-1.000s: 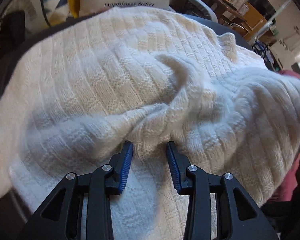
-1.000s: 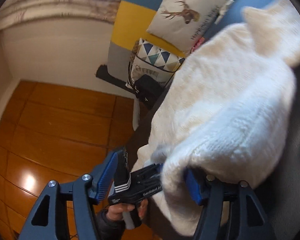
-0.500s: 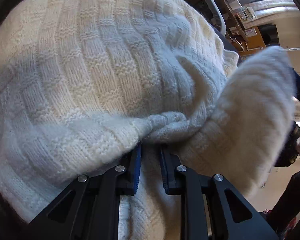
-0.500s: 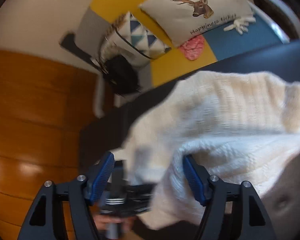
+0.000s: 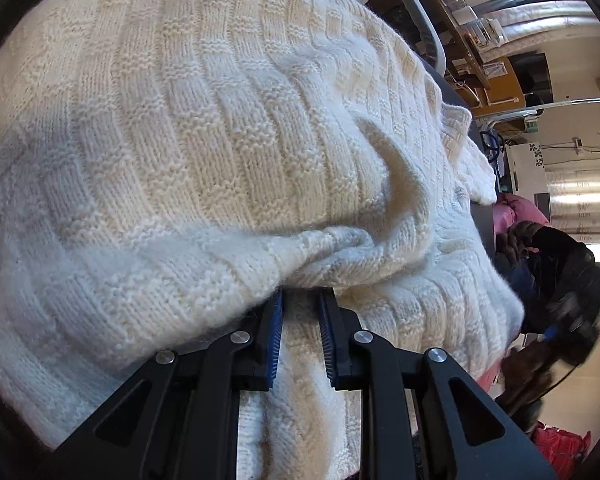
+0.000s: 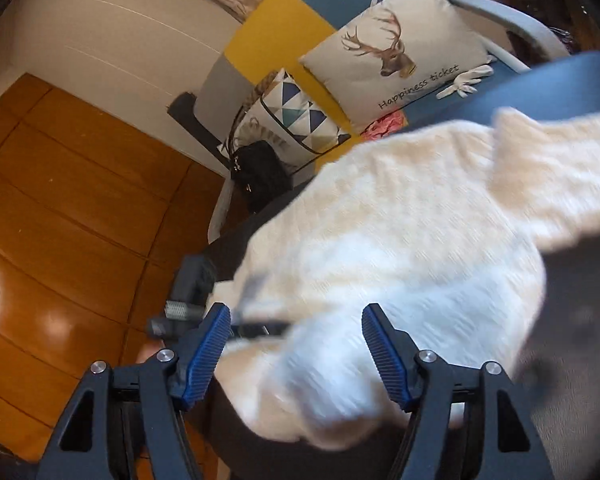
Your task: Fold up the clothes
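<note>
You are working with a thick, cream-white knitted sweater (image 5: 228, 152) with a bumpy block pattern, and it is lying spread over a dark padded seat (image 6: 580, 320), with one edge hanging off the side near the orange wooden floor (image 6: 60, 200). Your left hand-held gripper (image 5: 299, 332) is pinching a raised fold of the wool between its blue ribbed pads (image 5: 275, 332), so it is gripping the sweater near the middle of the pile. Your right hand-held gripper (image 6: 296, 356) is standing wide, its jaws are closing a little, and a fat rounded lump of the sweater is sitting between them, but the blue pads are not pressing on it, so it is not holding anything. That view is blurry, so you cannot tell which part of the sweater that lump is. This sweater is looking soft, floppy and puffy, and probably a bit heavy for cloth. It is not going to break, and it is not slippery, because the fuzzy yarn is catching on the ribbed pads. It is going to sag and stretch if you are lifting it by one small pinch, so you are better off taking hold of a thick doubled edge or a corner, one with each gripper and well apart. Loose yarn may be snagging, so you are wise to be pulling gently. Behind the seat a white cushion with a deer picture (image 6: 396, 52) is leaning, away from your work.
</note>
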